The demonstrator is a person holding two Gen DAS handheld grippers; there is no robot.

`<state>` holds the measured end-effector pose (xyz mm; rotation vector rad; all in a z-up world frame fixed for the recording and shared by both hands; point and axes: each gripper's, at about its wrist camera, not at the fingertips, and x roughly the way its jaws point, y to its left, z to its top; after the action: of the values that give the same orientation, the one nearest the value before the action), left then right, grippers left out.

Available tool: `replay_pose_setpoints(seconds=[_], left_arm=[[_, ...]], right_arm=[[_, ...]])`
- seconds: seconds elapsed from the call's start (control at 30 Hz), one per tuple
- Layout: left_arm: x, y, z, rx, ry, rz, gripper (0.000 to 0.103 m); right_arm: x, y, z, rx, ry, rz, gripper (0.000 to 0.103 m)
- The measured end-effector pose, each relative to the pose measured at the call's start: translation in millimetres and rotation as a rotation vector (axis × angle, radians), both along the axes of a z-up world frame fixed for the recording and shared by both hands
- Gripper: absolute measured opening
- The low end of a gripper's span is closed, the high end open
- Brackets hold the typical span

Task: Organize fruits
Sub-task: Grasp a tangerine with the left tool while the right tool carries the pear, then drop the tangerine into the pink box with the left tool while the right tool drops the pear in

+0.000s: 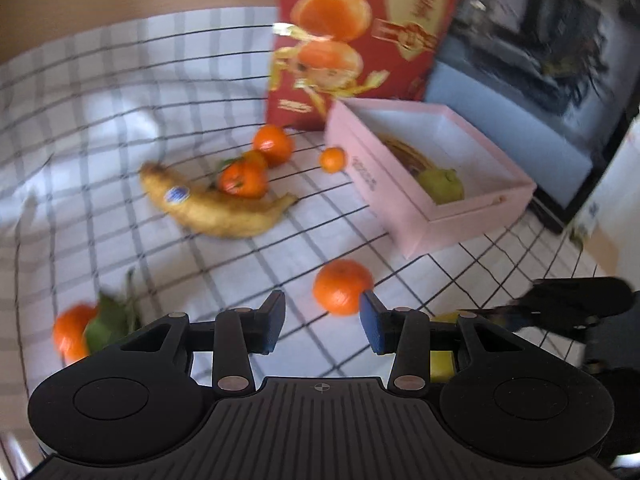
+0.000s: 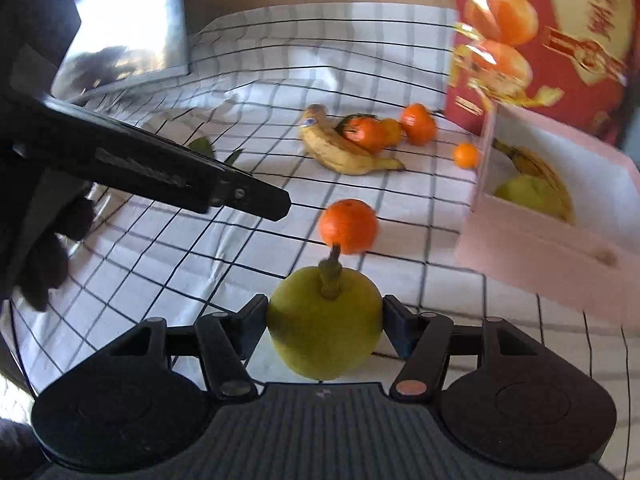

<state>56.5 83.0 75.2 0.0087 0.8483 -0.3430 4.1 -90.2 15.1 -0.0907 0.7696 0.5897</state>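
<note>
In the right wrist view my right gripper (image 2: 325,312) is shut on a green pear (image 2: 324,340), stem pointing away, above the checked cloth. Just beyond the pear lies an orange (image 2: 349,226). My left gripper (image 1: 322,310) is open with nothing between its pads; the same orange (image 1: 343,286) lies just past its right fingertip. A yellow banana (image 1: 216,208) and a few oranges (image 1: 244,178) lie farther off. An open pink box (image 1: 440,224) on the right holds a banana and a green pear (image 1: 440,186). A leafy orange (image 1: 72,336) sits at the near left.
A tall red carton (image 1: 352,40) printed with oranges stands behind the pink box. A dark screen (image 1: 540,60) leans at the right. A small orange (image 1: 333,159) lies by the box's corner. The white checked cloth (image 1: 100,120) stretches to the left.
</note>
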Motion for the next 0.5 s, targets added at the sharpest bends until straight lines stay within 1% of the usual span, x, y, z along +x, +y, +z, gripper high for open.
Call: replay_pose_setpoints(seconds=[0.07,0.17,0.2,0.23,0.27,0.33,0.4,0.5], left_arm=[[9,-15,-4,0.039,-0.009,-0.038,0.046],[24,-34,-14,0.116,0.008,-0.067,0.046],[26,-38,-17,0.132,0.015,-0.071,0.049],[30,-41,-19,0.139,0.019,-0.076,0.052],[32,-43,-21,0.137,0.025,-0.083,0.052],[36,-48,-25,0.141,0.042,-0.095,0.051],[37,-52,-29,0.168,0.057,-0.106,0.05],[39,-56,-33,0.197,0.073,-0.104,0.05]], right_arm=[[-4,-15,4,0.028,0.015,-0.042,0.062],[-14,-43,14,0.049,0.014,-0.108,0.062],[-17,-51,17,0.048,0.01,-0.13,0.062],[-20,-60,19,0.047,0.006,-0.153,0.062],[-22,-68,22,0.046,0.004,-0.173,0.062],[-26,-82,25,0.038,-0.001,-0.211,0.062],[-29,-95,26,0.027,0.001,-0.238,0.062],[-32,-112,28,0.014,0.015,-0.269,0.062]])
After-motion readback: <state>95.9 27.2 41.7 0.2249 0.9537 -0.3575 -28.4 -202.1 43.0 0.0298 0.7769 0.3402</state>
